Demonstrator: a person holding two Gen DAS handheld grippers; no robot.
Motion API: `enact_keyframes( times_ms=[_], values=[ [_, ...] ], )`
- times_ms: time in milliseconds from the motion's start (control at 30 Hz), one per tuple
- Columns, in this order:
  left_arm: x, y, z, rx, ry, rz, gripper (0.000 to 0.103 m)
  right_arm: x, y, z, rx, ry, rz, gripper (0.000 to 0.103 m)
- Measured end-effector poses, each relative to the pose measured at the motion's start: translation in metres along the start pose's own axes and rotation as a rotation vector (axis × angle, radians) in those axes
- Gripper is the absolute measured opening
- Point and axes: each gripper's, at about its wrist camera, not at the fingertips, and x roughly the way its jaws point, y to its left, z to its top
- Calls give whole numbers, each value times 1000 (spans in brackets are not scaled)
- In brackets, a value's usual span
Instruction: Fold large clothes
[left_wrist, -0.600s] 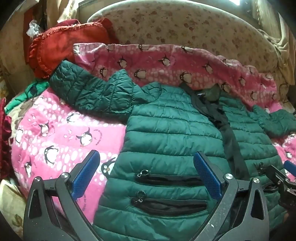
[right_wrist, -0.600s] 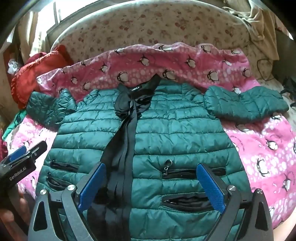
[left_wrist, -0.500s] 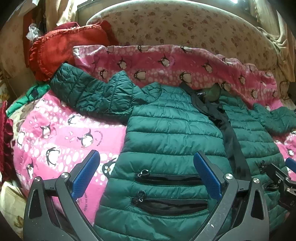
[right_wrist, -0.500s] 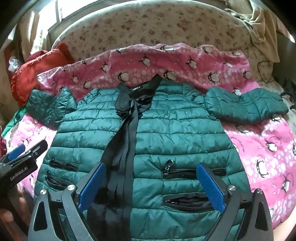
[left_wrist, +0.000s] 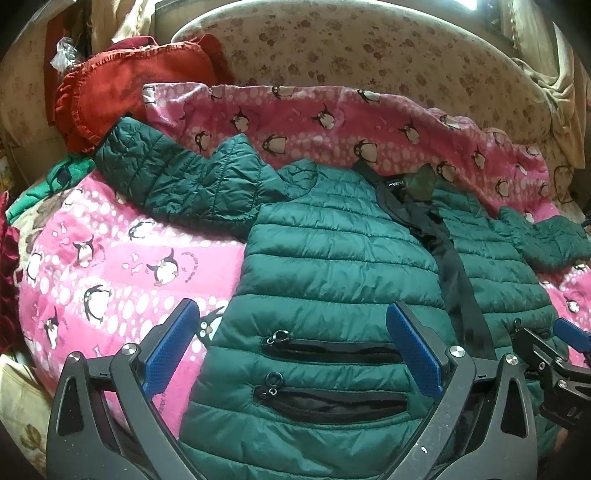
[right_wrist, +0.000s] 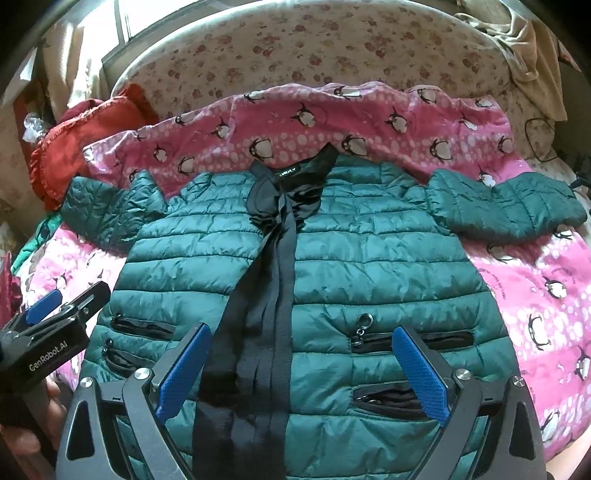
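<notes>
The left claw (left_wrist: 291, 350) is seen spread fully wide above the hem of a green quilted jacket (left_wrist: 343, 266), nothing gripped between its blue pads; the right claw (right_wrist: 301, 363) is likewise held wide open and empty over the same hem, beside the black front placket (right_wrist: 266, 302). One jacket is laid face up on a pink penguin-print blanket (right_wrist: 535, 295) covering a bed, its long axis running from the hem at the claws to the collar (right_wrist: 295, 173) at the far side, toward a floral headboard (right_wrist: 295, 55). Two sleeves are spread outward, one to each side (right_wrist: 107, 210) (right_wrist: 506, 206), lying across the blanket. Four zipped pockets are counted on the front, two stacked on each side of the placket. One red frilled cushion (left_wrist: 110, 96) is seen at the far left corner, touching the left sleeve's cuff. Part of a hand (right_wrist: 22, 435) is visible behind the left claw in the right wrist view.
</notes>
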Motion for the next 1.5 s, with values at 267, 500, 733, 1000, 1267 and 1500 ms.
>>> enact_keyframes(
  times_ms=[267,500,733,1000,1267,1500],
  values=[
    [7,-6,-4,14,3,18,102,3,-3,0,12,40,-26,98],
    [8,-6,-6,3,6,11,102,0,2,-1,-31,1,-62,98],
    [9,-8,-8,14,-3,13,102,1,1,0,-18,12,-64,98],
    [10,-11,-10,17,-7,17,102,5,-3,1,28,12,-4,98],
    [10,-8,-11,5,11,8,102,6,-2,2,21,20,-19,98],
    [12,-9,-12,21,3,15,102,8,1,4,17,18,-14,96]
  ],
)
